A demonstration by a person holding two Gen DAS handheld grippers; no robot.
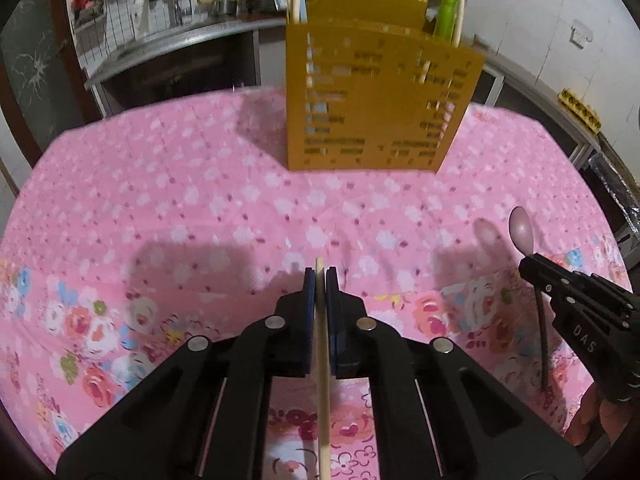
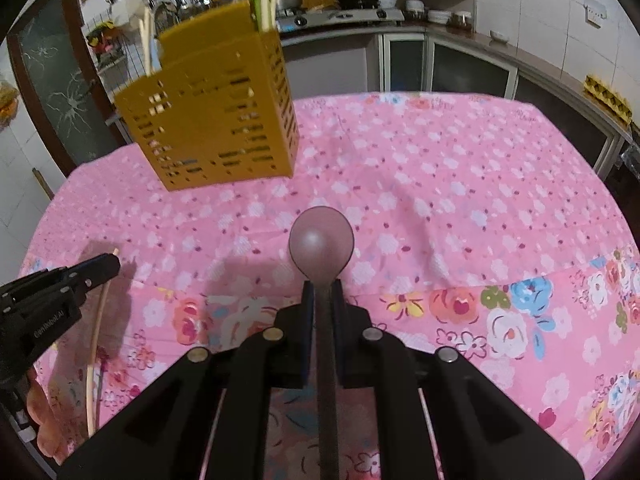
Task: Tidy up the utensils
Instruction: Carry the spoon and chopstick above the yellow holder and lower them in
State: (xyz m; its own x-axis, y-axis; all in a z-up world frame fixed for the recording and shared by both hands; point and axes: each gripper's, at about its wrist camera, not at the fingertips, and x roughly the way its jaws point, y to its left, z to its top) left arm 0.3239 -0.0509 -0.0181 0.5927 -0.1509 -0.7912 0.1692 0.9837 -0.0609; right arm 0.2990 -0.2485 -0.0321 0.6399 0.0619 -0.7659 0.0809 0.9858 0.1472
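Utensils here are two: a pale chopstick (image 1: 322, 360) pinched in the left gripper (image 1: 320, 276), and a dark-handled spoon (image 2: 322, 248) pinched in the right gripper (image 2: 322, 286). Both pairs of jaws are pressed together on their item, and each utensil's long axis runs straight along the fingers, so it points the way the gripper points. The chopstick's tip barely clears the left fingertips, with most of its length trailing back under the gripper; the spoon's bowl sticks out well past the right fingertips, its handle trailing back likewise.

Ahead of both, standing on the pink flowered tablecloth (image 1: 180, 200), is the yellow slotted holder (image 1: 376, 100), already carrying several pale sticks and something green. From the left wrist view it sits almost dead ahead, slightly to the right; from the right wrist view it is ahead and clearly off to the left. So the left hand looks better lined up with it. Its opening faces up, so I judge each utensil must be tipped toward vertical and brought above the rim before release.
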